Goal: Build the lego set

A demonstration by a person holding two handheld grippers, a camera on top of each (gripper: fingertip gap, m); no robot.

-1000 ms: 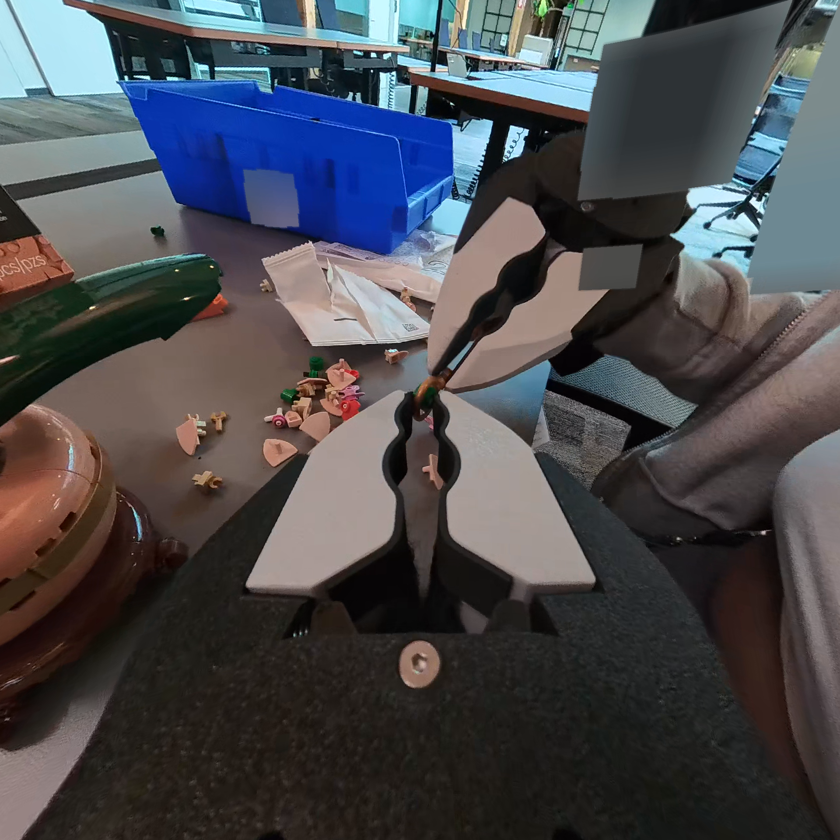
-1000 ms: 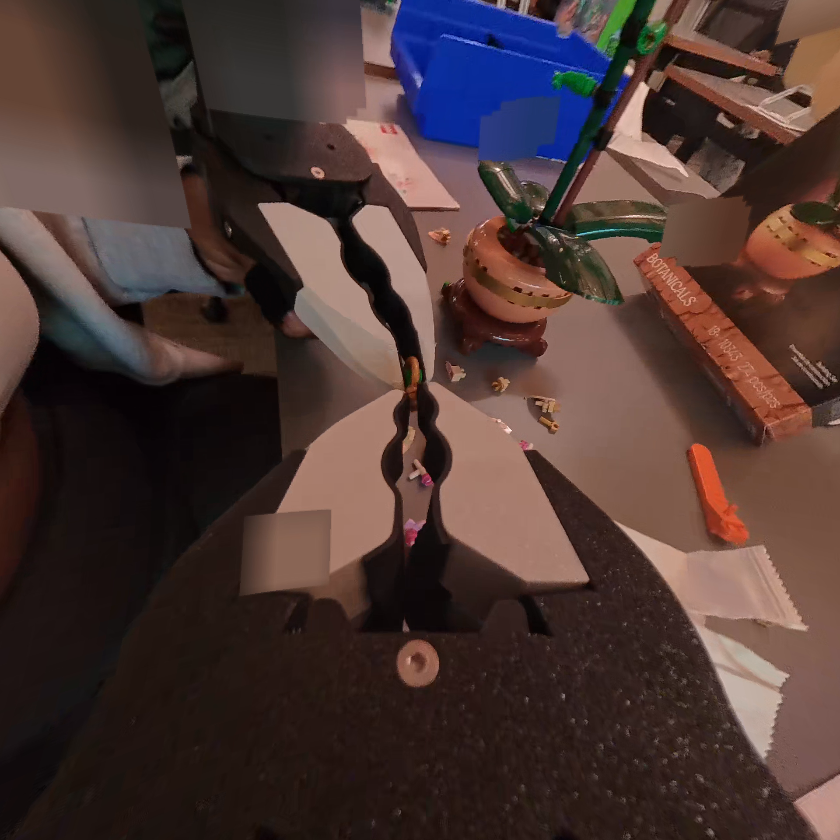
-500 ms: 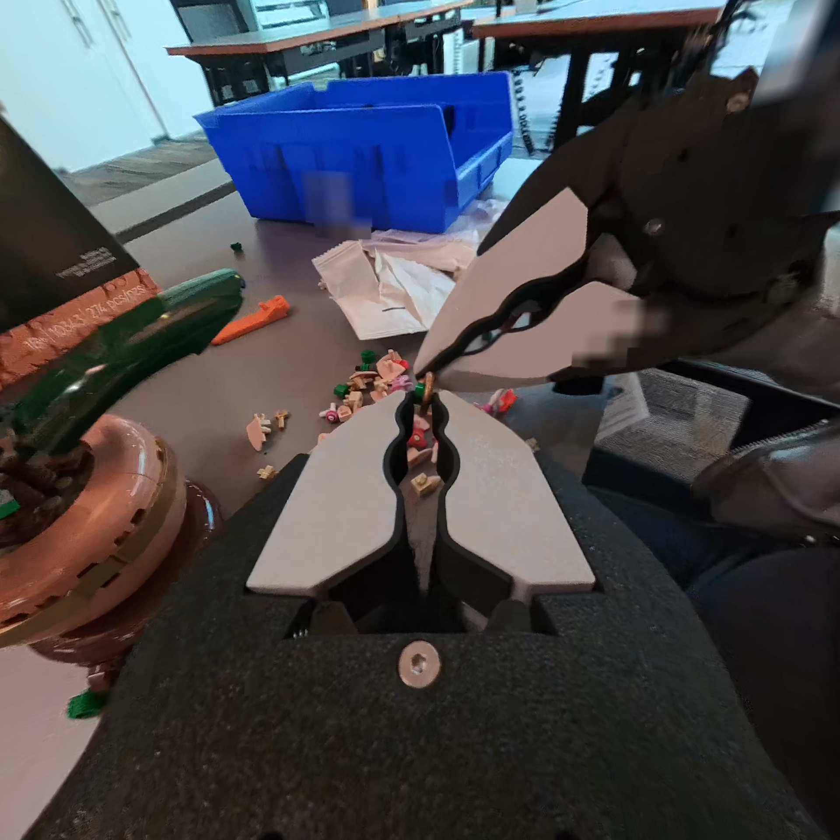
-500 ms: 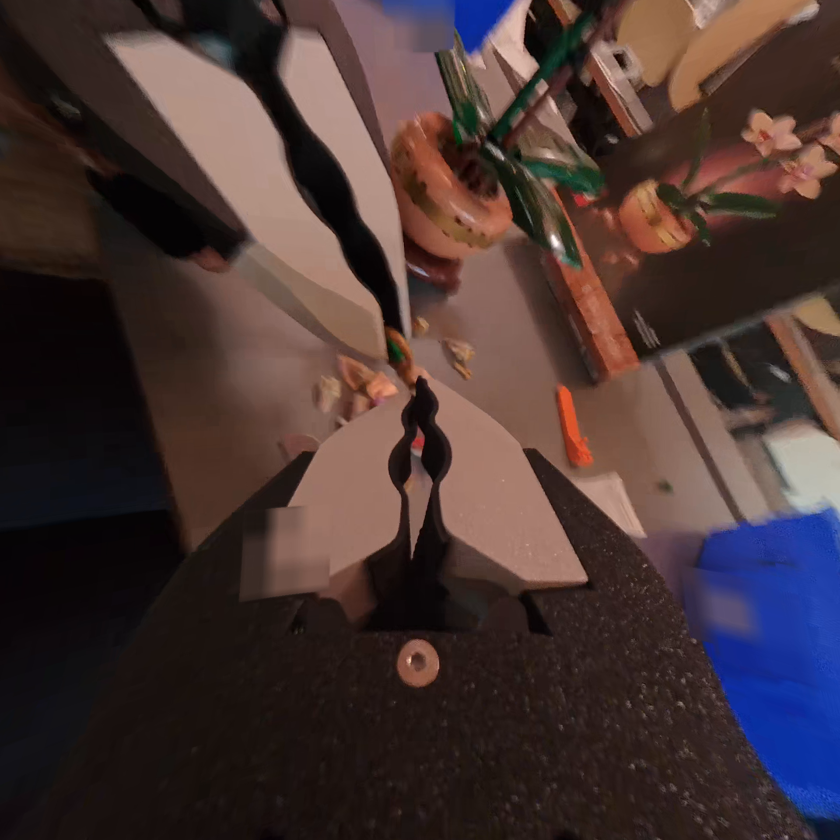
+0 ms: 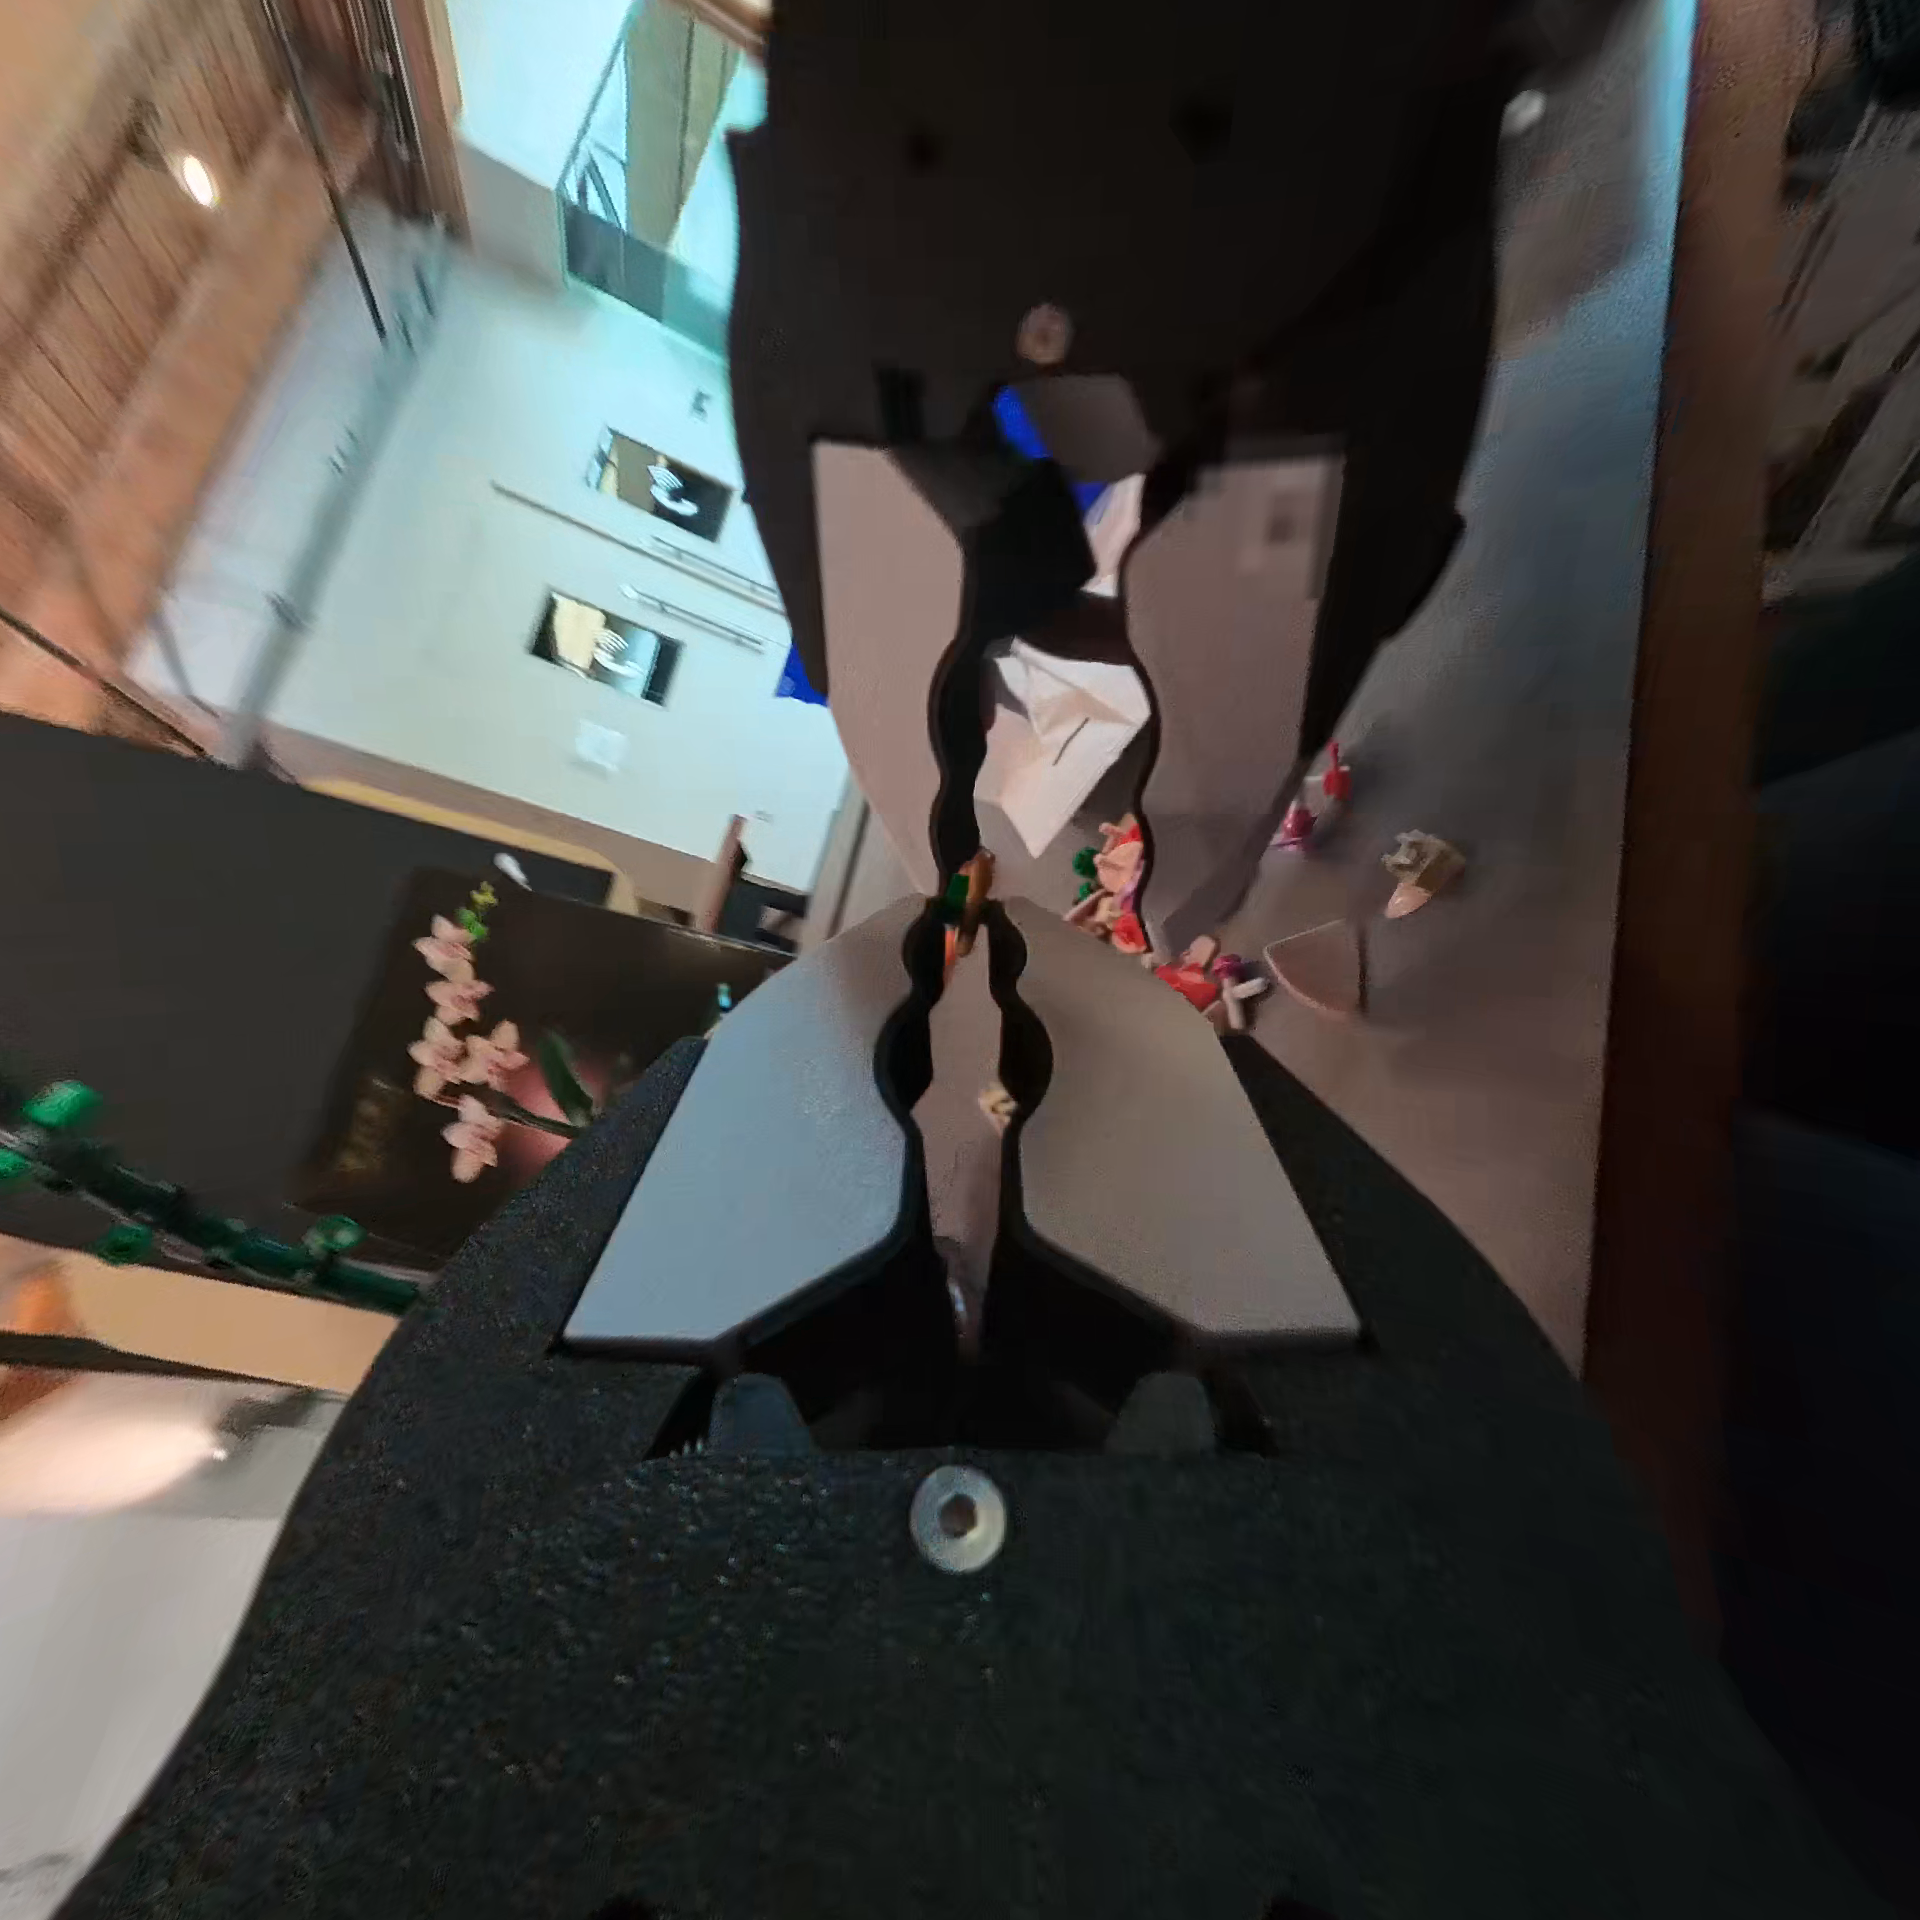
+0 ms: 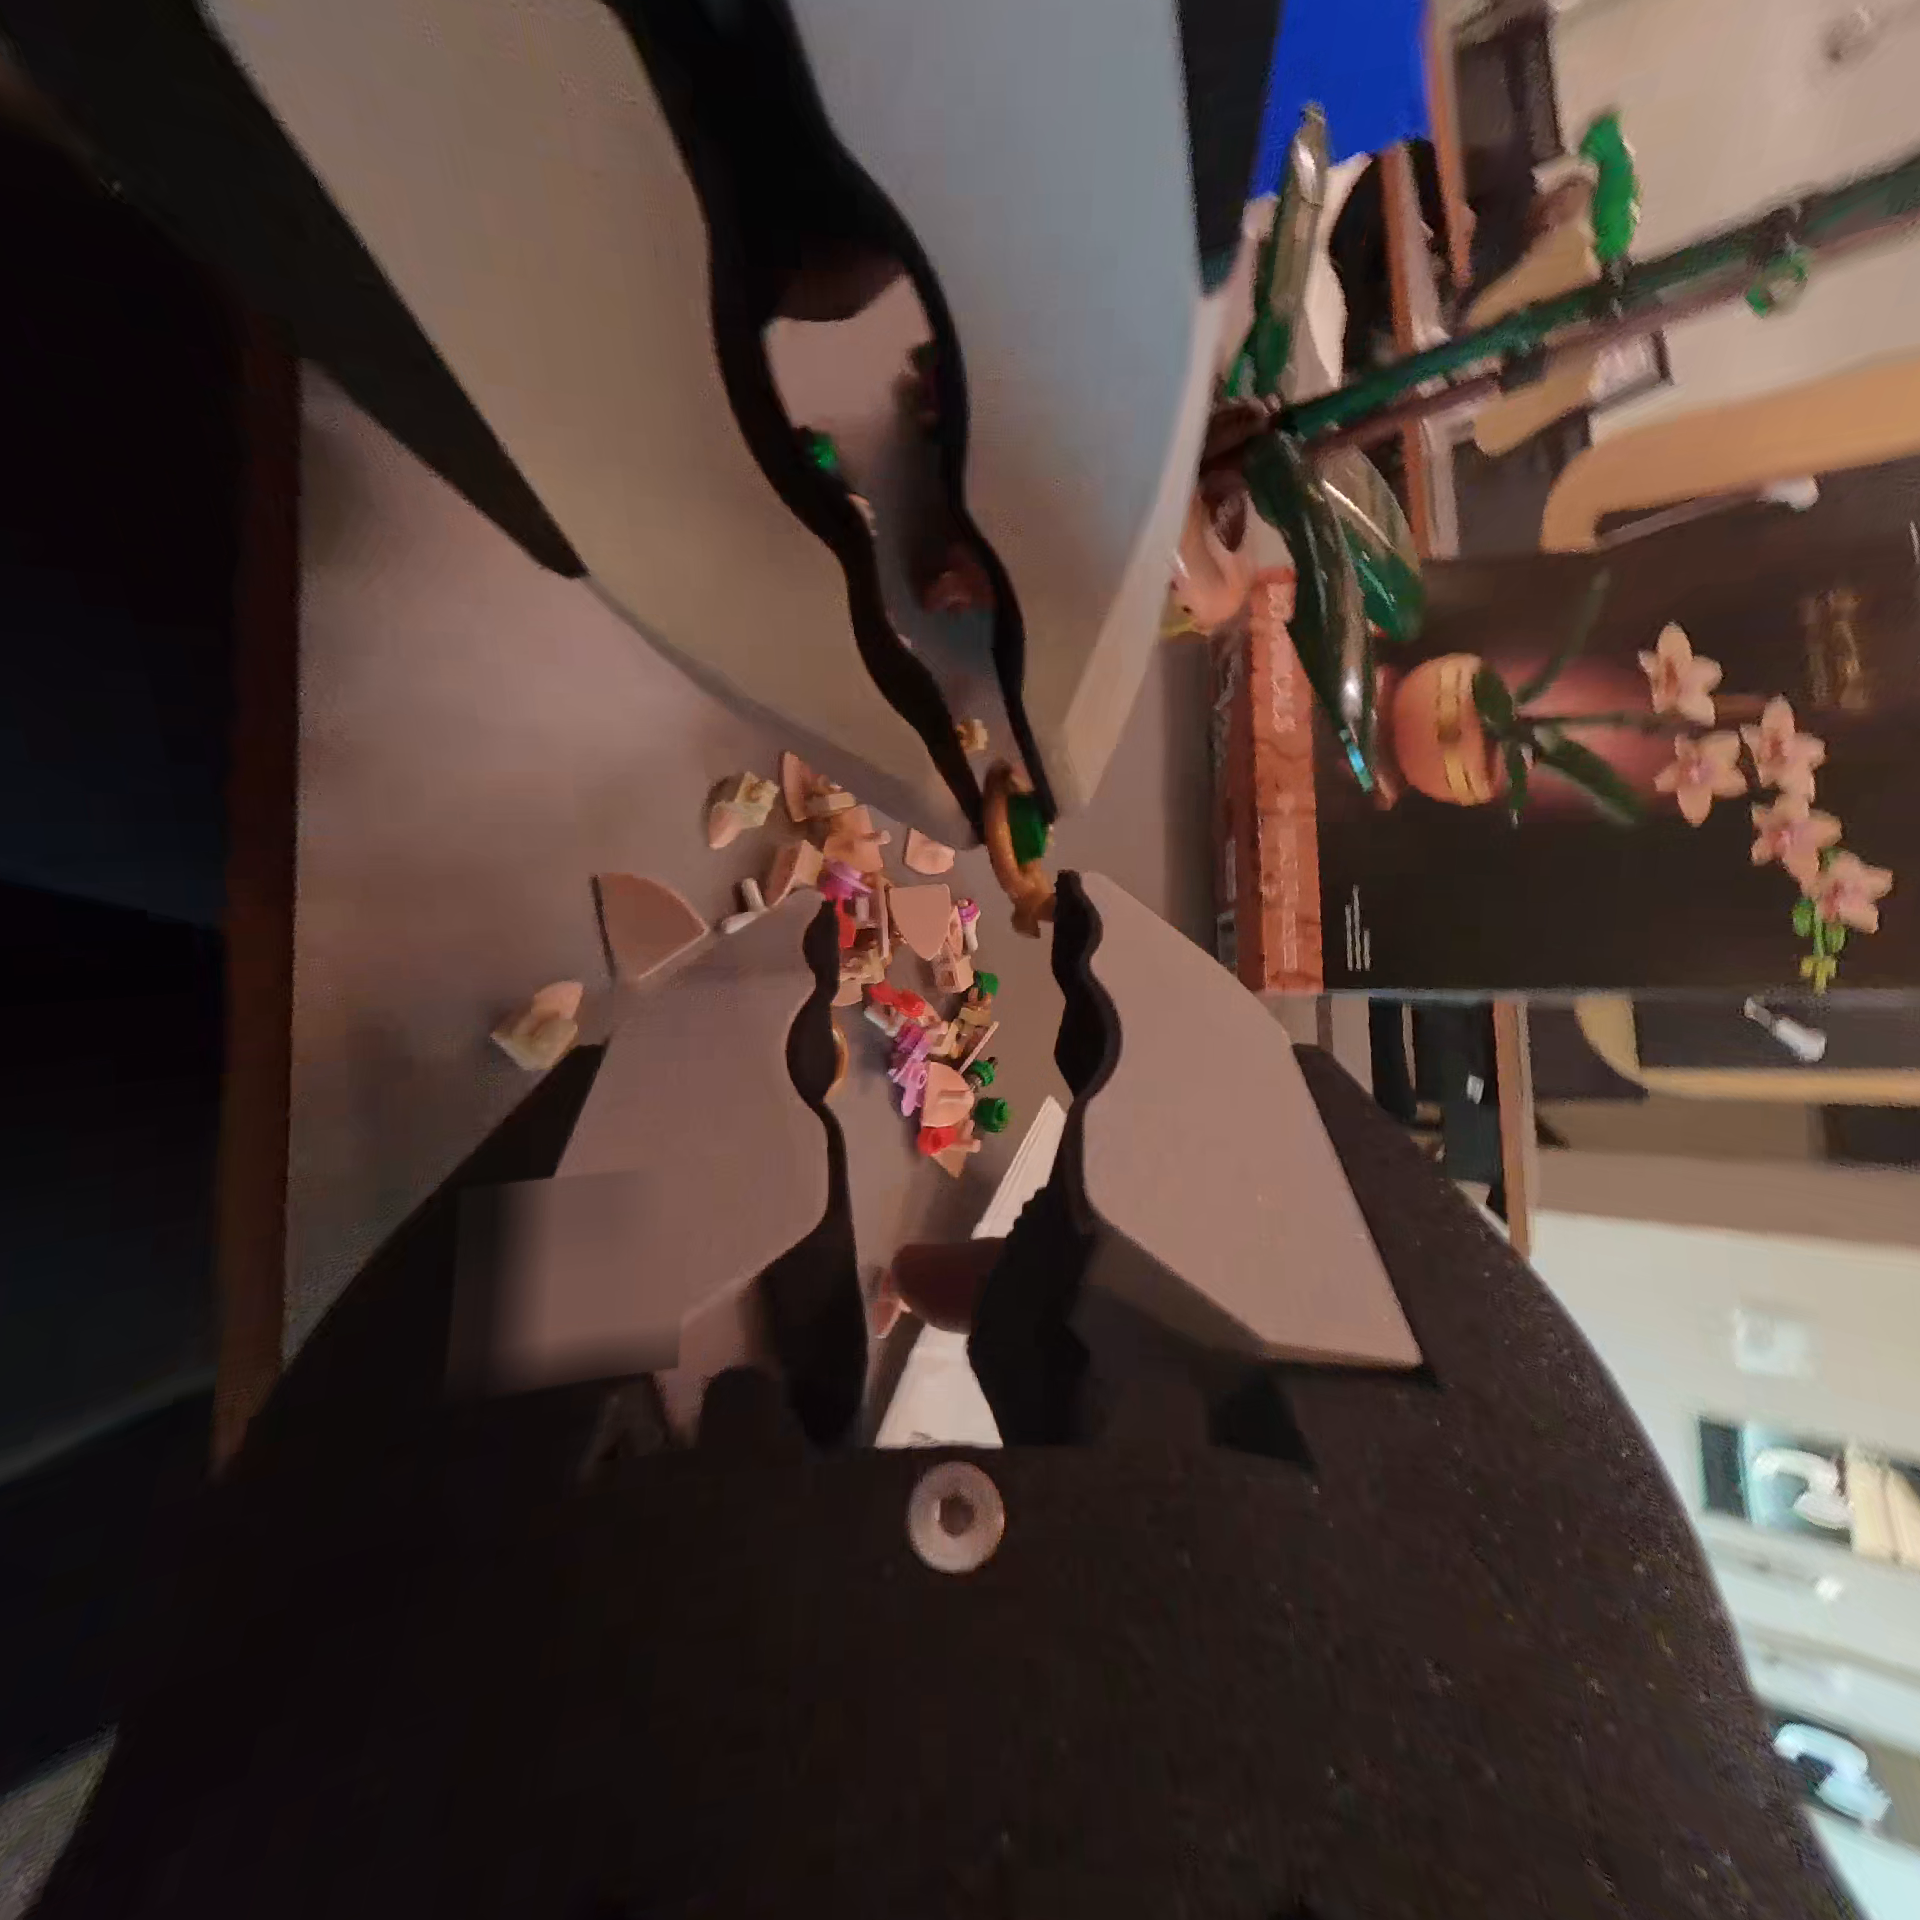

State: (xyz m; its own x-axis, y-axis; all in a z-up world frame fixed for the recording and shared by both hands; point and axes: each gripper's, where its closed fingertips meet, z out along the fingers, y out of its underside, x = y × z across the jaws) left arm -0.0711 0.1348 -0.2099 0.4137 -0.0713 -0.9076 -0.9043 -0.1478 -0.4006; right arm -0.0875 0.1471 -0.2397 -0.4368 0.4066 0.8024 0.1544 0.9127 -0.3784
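**Desk:** Any labels in view?

**Operator:** Only the set's box (image 6: 1558,779), dark with a flower picture and a brick-coloured edge. It carries print, some of it blurred.

**Desk:** Where's the part?

**Operator:** My left gripper (image 5: 964,920) has its fingers clamped on a small green piece with a tan ring (image 6: 1013,831), held in the air on the near side of the box. My right gripper (image 6: 943,904) has its fingers apart and faces it tip to tip. The ring is just beside one fingertip, but I can't tell if they touch.

**Desk:** What's around?

**Operator:** Loose pieces (image 6: 914,997) lie scattered near the box, under both grippers. The plant model (image 6: 1330,540) stands against the box, partly hidden by the left gripper. White bags (image 5: 1049,727) and a blue bin (image 6: 1340,73) are further out.

**Desk:** Surface?

**Operator:** A grey table (image 6: 436,727), and a pale wall (image 5: 468,436) behind the box.
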